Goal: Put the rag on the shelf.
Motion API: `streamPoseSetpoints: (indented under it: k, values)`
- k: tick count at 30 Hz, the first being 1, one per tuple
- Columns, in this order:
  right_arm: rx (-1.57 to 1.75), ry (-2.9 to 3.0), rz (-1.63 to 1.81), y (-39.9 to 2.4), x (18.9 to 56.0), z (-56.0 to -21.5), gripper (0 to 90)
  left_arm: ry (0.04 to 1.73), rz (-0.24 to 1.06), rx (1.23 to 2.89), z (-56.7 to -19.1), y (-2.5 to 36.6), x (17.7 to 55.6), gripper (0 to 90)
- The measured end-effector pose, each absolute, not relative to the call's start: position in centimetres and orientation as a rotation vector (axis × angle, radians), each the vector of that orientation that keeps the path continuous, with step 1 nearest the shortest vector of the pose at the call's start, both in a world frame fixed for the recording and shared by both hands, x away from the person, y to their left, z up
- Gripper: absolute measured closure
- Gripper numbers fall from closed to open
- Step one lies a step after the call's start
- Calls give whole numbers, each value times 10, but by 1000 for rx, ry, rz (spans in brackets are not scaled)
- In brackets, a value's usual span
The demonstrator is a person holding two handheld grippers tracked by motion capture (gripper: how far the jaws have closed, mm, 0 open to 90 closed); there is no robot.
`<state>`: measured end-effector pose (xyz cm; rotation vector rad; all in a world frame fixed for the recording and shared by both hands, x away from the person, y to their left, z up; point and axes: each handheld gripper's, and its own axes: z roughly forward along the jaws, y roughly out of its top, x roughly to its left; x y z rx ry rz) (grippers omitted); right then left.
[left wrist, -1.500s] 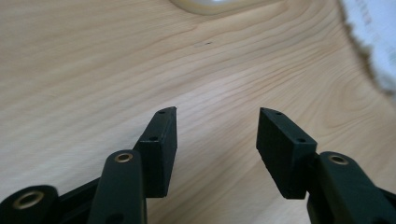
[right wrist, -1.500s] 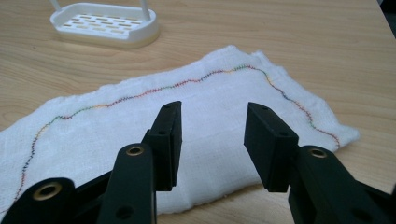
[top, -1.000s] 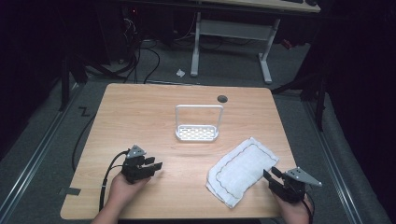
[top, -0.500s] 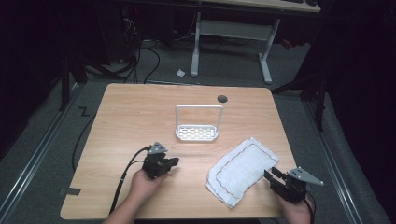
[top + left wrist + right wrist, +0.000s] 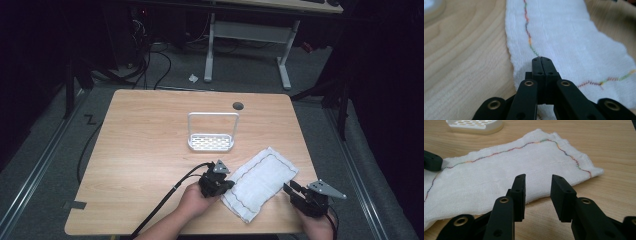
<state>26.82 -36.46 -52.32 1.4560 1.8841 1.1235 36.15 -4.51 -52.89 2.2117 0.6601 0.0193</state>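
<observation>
The white cloth with coloured stitching (image 5: pixel 259 182) lies near-right on the table (image 5: pixel 145 150). The left hand-held gripper (image 5: pixel 541 59) is closed at its left corner; whether it pinches fabric is unclear. The right hand-held gripper (image 5: pixel 538 185), jaws just narrowing with nothing between, may miss the edge.

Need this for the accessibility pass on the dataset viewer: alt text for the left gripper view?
Closed black tongs rest their tips over the near edge of a white cloth with a wavy multicoloured stitched line, lying on a light wooden table. No fold of cloth shows between the jaws, though the tips hide the contact point.
</observation>
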Motion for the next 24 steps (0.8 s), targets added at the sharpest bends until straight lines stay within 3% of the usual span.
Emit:
streamPoseSetpoints:
  k: [12,16,18,21,24]
  values:
    - [1466,1899,1118,-362,268,-525,675,675,69,2176,-534,4,327,900]
    - [1467,1922,1100,-357,270,-524,722,696,41,2174,-533,23,312,900]
    - [1463,1942,1101,-353,271,-525,763,667,134,2154,-527,28,309,875]
    - [1427,1982,1081,-345,276,-524,860,703,118,2095,-518,25,326,855]
    - [1394,2015,1057,-336,279,-524,900,704,104,2110,-519,13,339,857]
